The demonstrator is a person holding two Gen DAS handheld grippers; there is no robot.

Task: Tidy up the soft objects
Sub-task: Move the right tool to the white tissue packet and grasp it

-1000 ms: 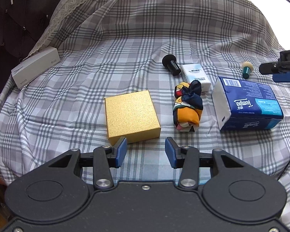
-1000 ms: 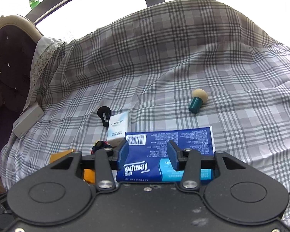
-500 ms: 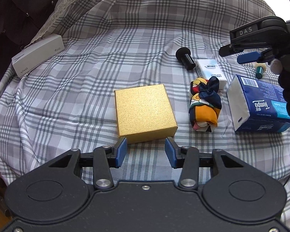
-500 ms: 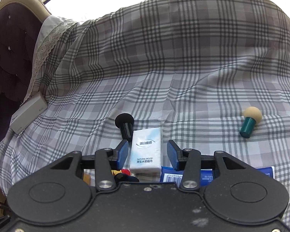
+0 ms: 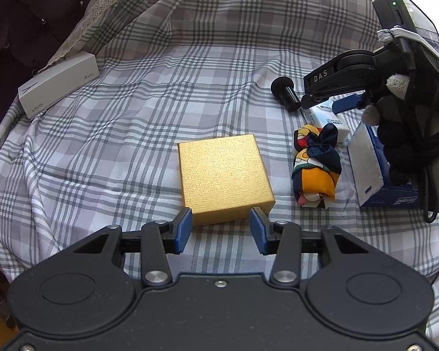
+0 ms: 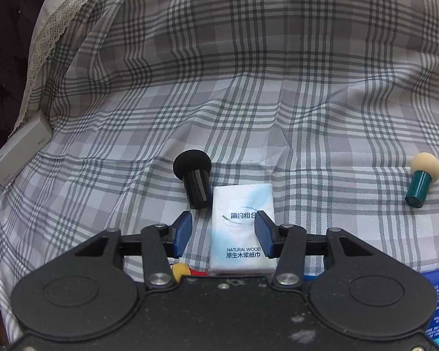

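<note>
Two grippers were over the plaid cloth (image 6: 248, 93). Left gripper (image 5: 221, 229) stood part open, empty, gold box (image 5: 224, 175) just ahead of its tips. Right gripper (image 6: 224, 234) had just been widening, pads clear of the white tissue pack (image 6: 243, 225) lying between and below them; black-headed brush (image 6: 194, 181) beside the pack's far-left corner.

Cloth (image 5: 131, 134) grey-white plaid. Box (image 5: 224, 180) textured gold. Knotted scarf (image 5: 316, 166) orange, navy, red. Tissue pack (image 6: 241, 228) white, pale blue. Puff (image 6: 421, 181) teal, beige-headed.
</note>
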